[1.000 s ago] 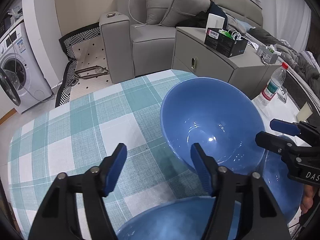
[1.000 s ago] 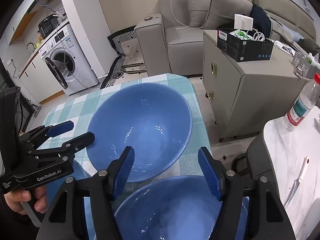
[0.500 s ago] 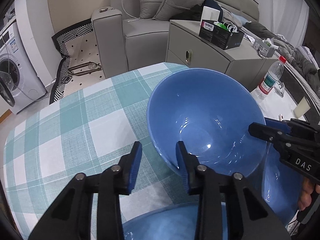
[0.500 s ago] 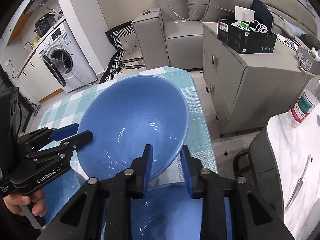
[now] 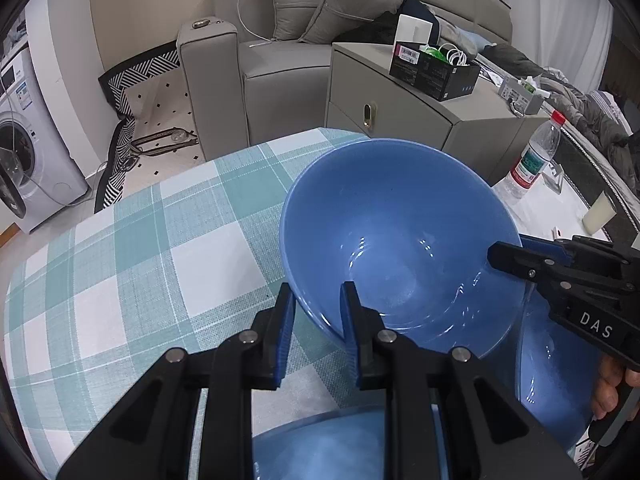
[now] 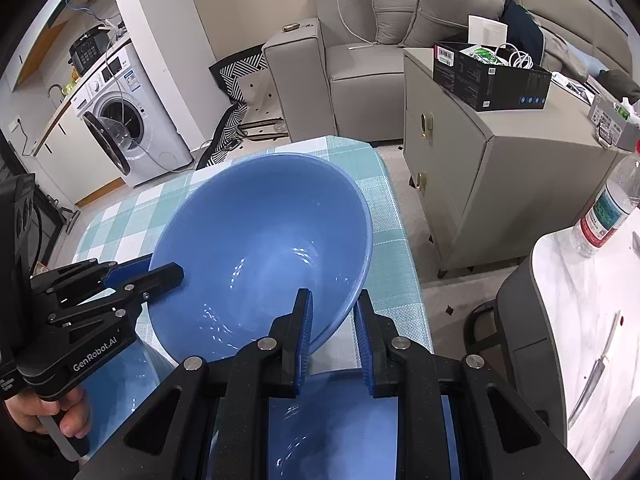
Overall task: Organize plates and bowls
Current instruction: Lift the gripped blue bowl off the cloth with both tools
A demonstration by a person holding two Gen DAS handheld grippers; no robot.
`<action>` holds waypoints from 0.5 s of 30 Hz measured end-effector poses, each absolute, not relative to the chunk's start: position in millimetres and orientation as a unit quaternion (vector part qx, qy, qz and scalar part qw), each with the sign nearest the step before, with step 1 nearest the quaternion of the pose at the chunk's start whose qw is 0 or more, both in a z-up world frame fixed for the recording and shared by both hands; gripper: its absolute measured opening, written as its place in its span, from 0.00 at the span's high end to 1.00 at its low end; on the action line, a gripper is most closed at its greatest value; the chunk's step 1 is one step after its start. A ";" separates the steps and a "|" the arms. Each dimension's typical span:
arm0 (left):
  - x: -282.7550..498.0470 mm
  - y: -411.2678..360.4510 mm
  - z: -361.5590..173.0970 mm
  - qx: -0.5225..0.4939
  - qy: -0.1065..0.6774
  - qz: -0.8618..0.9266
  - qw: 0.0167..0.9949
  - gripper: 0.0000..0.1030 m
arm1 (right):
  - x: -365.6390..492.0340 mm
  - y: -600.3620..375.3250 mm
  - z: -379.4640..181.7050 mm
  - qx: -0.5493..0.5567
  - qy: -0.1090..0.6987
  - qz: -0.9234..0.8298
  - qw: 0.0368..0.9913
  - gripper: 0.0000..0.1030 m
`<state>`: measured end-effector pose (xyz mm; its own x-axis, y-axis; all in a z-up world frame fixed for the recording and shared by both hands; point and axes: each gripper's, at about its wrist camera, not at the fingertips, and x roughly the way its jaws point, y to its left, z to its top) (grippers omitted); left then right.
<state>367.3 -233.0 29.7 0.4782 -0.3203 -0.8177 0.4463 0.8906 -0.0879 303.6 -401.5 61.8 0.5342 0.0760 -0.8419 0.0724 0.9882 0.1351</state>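
Now — bowl (image 5: 400,248) rim between both tongs (image 5: 316,300) (image 6: 332,304) — opposite sides.

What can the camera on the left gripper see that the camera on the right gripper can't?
Only the left wrist view shows a big stretch of the checked tablecloth and a pale cup past the bottle.

Only the right wrist view shows the black appliance above the washing machine, and a knife on the white table.

Both show the big blue bowl, with the left gripper and the right gripper each clamped on its rim; the right one's jaws are closing. Both also show more blue bowls below, the sofa and the water bottle.
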 end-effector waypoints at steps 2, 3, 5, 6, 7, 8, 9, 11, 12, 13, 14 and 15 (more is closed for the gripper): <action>366.3 -232.6 32.5 0.067 0.454 -0.223 0.860 0.80 | 303.0 -401.2 63.0 0.076 0.479 0.001 0.874 0.79; 365.7 -232.7 33.9 0.068 0.451 -0.223 0.861 0.80 | 302.4 -401.2 63.8 0.077 0.479 0.001 0.875 0.79; 363.7 -232.5 36.8 0.070 0.448 -0.223 0.863 0.80 | 300.9 -401.2 65.4 0.077 0.477 0.001 0.875 0.79; 363.2 -231.8 38.1 0.069 0.447 -0.224 0.863 0.80 | 300.2 -401.0 66.3 0.076 0.476 0.000 0.876 0.79; 362.5 -231.5 39.9 0.068 0.446 -0.224 0.864 0.80 | 299.3 -400.6 67.5 0.076 0.475 0.000 0.877 0.79; 362.0 -231.5 41.3 0.069 0.444 -0.223 0.865 0.80 | 298.5 -400.5 68.8 0.077 0.473 0.000 0.877 0.79; 361.4 -231.2 42.8 0.068 0.442 -0.223 0.866 0.80 | 297.6 -400.1 70.2 0.077 0.470 0.001 0.879 0.79; 359.5 -230.6 46.0 0.066 0.439 -0.224 0.868 0.80 | 295.2 -399.7 73.8 0.078 0.466 0.000 0.881 0.79; 358.8 -230.5 47.3 0.066 0.438 -0.224 0.868 0.80 | 294.2 -399.5 75.3 0.078 0.464 0.000 0.882 0.79; 357.6 -230.4 48.9 0.066 0.436 -0.224 0.869 0.80 | 292.8 -399.7 77.0 0.077 0.461 0.000 0.884 0.79; 356.4 -230.0 50.7 0.066 0.434 -0.224 0.870 0.80 | 291.3 -399.5 78.5 0.077 0.459 0.000 0.885 0.79; 355.6 -229.3 51.9 0.066 0.433 -0.225 0.871 0.80 | 289.7 -399.0 80.3 0.077 0.456 0.000 0.886 0.79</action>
<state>355.6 -229.3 51.9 0.5244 -0.3339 -0.7833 0.4480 0.8905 -0.0797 289.7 -399.0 80.3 0.5834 0.0703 -0.8091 0.0699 0.9882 0.1362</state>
